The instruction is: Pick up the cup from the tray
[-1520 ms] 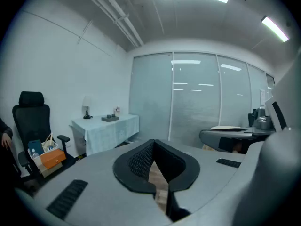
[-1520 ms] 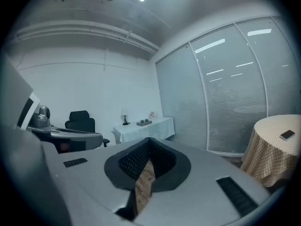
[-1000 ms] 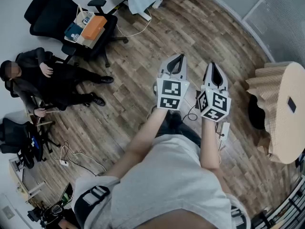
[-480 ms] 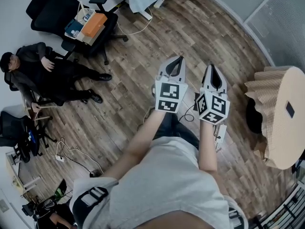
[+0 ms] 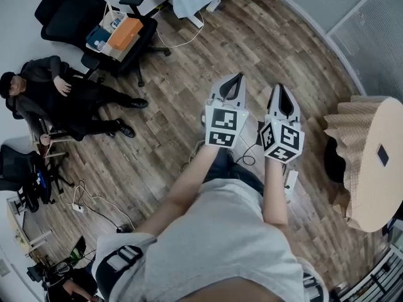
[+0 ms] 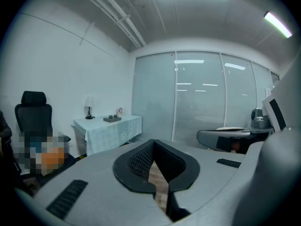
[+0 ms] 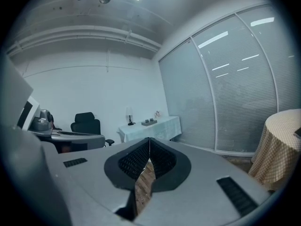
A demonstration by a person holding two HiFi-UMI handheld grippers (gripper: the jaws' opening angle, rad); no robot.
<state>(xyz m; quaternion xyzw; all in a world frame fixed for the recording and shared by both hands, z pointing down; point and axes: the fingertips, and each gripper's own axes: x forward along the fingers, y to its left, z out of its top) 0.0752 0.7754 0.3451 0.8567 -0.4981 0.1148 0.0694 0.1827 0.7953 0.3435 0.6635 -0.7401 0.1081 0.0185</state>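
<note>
No cup shows clearly in any view. A small dark tray (image 6: 112,118) with small things on it stands on a far table with a pale cloth (image 6: 108,131), beside a little lamp (image 6: 88,111). The same tray (image 7: 149,122) appears in the right gripper view. In the head view my left gripper (image 5: 237,77) and right gripper (image 5: 279,88) are held side by side at chest height over the wooden floor, pointing forward. Both are shut with nothing between the jaws. The left gripper (image 6: 153,142) and right gripper (image 7: 149,140) each show pads meeting at the tips.
A round table with a beige cloth (image 5: 371,156) stands at my right. A black office chair loaded with boxes (image 5: 110,33) and a seated person (image 5: 56,99) are at the left. Cables (image 5: 94,206) trail over the wooden floor. Frosted glass panels (image 6: 197,98) close the room ahead.
The head view has drifted slightly. Both grippers stay shut, side by side, in nearly the same spot.
</note>
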